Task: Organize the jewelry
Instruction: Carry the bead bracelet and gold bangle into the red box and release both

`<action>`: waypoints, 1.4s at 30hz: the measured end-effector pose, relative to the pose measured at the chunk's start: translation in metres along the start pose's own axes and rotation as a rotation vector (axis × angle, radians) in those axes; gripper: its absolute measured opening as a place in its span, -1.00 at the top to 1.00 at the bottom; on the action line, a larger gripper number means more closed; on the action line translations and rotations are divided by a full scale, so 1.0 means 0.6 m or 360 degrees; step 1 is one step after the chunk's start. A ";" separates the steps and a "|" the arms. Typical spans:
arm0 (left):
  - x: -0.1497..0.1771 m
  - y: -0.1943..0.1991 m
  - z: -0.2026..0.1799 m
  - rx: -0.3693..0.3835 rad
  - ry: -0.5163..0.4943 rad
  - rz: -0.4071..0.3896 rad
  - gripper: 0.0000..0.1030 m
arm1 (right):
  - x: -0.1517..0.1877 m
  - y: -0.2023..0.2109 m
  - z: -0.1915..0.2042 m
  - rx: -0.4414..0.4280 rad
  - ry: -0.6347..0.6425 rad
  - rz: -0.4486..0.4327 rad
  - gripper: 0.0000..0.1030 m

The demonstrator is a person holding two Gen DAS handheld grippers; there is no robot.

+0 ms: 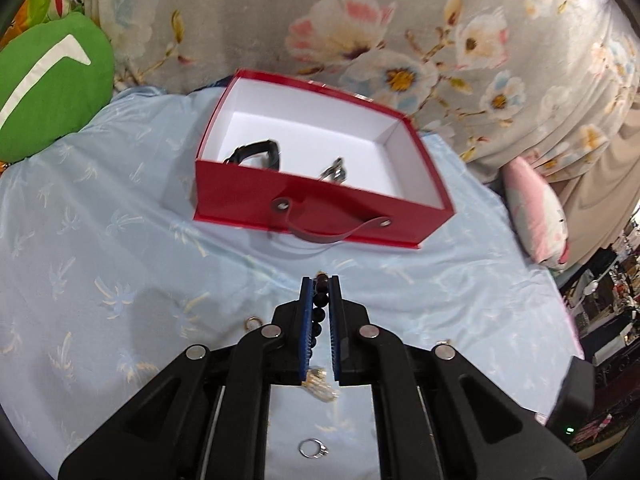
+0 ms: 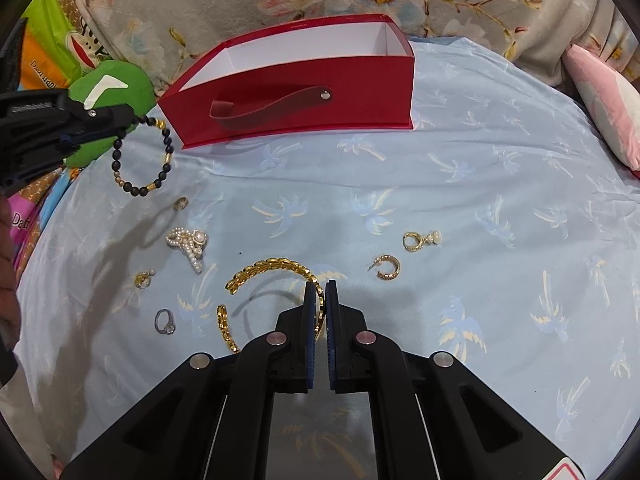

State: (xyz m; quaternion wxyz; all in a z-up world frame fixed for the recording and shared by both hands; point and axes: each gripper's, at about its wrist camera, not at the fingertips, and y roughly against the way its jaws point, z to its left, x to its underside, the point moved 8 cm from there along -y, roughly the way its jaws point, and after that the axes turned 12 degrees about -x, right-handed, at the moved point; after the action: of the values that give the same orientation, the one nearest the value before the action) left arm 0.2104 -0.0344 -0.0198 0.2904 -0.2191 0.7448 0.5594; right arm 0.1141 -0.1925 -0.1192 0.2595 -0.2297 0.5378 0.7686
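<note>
A red box with a white inside and a strap handle stands open on the blue cloth; it also shows in the right wrist view. It holds a black watch and a silver piece. My left gripper is shut on a dark beaded bracelet, held above the cloth short of the box; the bracelet hangs from it in the right wrist view. My right gripper is shut on a gold chain bracelet at the cloth.
Loose on the cloth: a pearl brooch, a silver ring, small gold rings, a pendant, gold hoop earrings. A green cushion lies left, a pink pillow right, a floral quilt behind.
</note>
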 end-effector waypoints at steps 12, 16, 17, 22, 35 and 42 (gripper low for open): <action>-0.066 0.124 -0.027 -0.0051 -0.0145 -0.0255 0.87 | -0.099 0.084 0.017 -0.0008 0.0102 -0.0256 0.93; -0.104 0.148 -0.028 -0.0100 -0.0197 -0.0343 0.87 | -0.156 0.117 0.022 -0.0020 0.0136 -0.0371 0.93; -0.112 0.151 -0.029 -0.0106 -0.0206 -0.0363 0.87 | -0.172 0.125 0.023 -0.0019 0.0143 -0.0403 0.93; -0.172 0.166 -0.039 -0.0136 -0.0232 -0.0476 0.87 | -0.249 0.147 0.028 0.0007 0.0199 -0.0519 0.93; -0.297 0.083 -0.066 -0.0188 -0.0230 -0.0581 0.87 | -0.416 0.089 0.028 0.0027 0.0229 -0.0594 0.93; -0.328 -0.016 -0.053 -0.0262 -0.0219 -0.0519 0.87 | -0.466 0.015 -0.005 0.0027 0.0165 -0.0540 0.93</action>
State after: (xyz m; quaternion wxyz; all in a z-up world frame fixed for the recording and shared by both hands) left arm 0.3556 -0.0675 0.1136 0.4085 -0.3210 0.6296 0.5777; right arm 0.3212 -0.2401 0.0630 0.3594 -0.3542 0.5104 0.6963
